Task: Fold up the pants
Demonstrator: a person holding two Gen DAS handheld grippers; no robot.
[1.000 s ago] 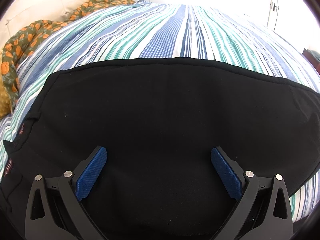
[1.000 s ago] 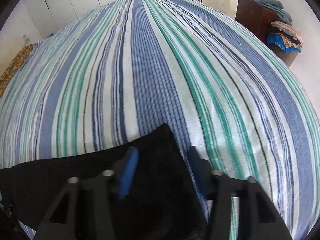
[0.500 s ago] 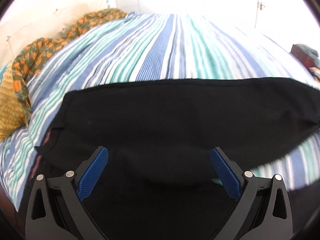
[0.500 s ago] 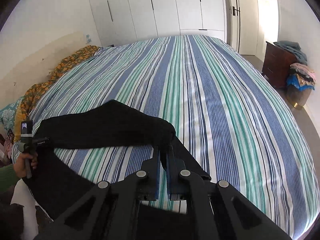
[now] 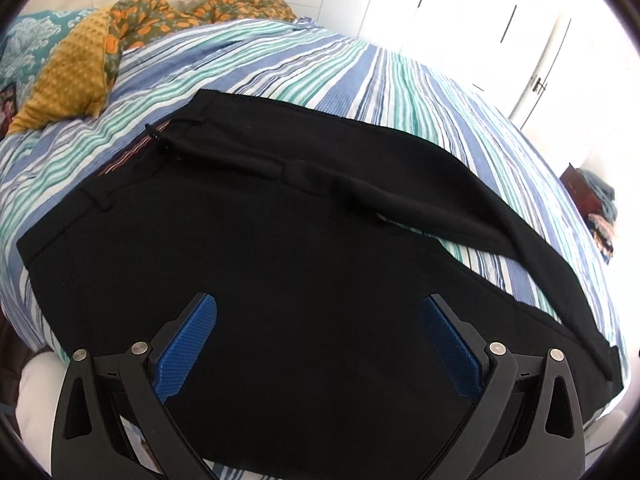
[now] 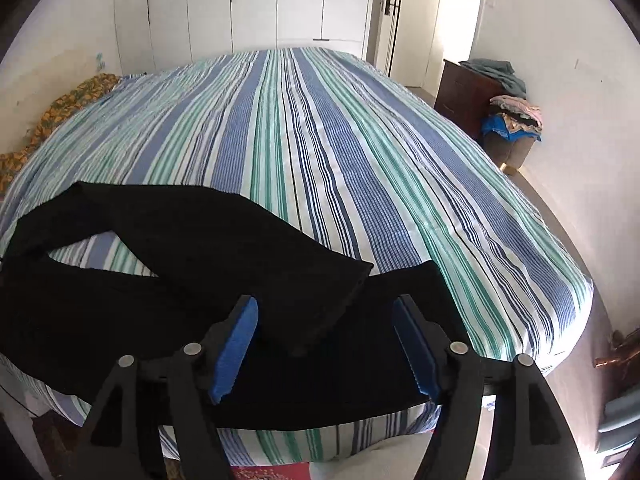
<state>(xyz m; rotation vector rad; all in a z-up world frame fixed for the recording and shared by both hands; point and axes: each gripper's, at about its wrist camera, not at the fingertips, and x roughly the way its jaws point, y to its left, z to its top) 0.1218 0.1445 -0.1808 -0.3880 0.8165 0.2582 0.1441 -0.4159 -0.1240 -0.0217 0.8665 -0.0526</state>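
Observation:
Black pants (image 5: pixel 280 248) lie across the near edge of the striped bed (image 5: pixel 360 76). The waistband is at the left. One leg lies partly over the other, with a strip of bedsheet showing between them. My left gripper (image 5: pixel 320 340) is open and empty above the seat area. In the right wrist view the leg ends (image 6: pixel 332 292) lie one over the other, the upper hem just ahead of my right gripper (image 6: pixel 326 340), which is open and empty above them.
A mustard cushion (image 5: pixel 68 76) and a floral cloth (image 5: pixel 168 12) lie at the bed's head. A dark dresser (image 6: pixel 468 92) and a stool with clothes (image 6: pixel 512 128) stand at the right. White wardrobes (image 6: pixel 256 8) line the far wall.
The right gripper, shut on a pant leg half a second ago, has opened and the leg now lies on the other leg. The left gripper stayed open and has risen and turned.

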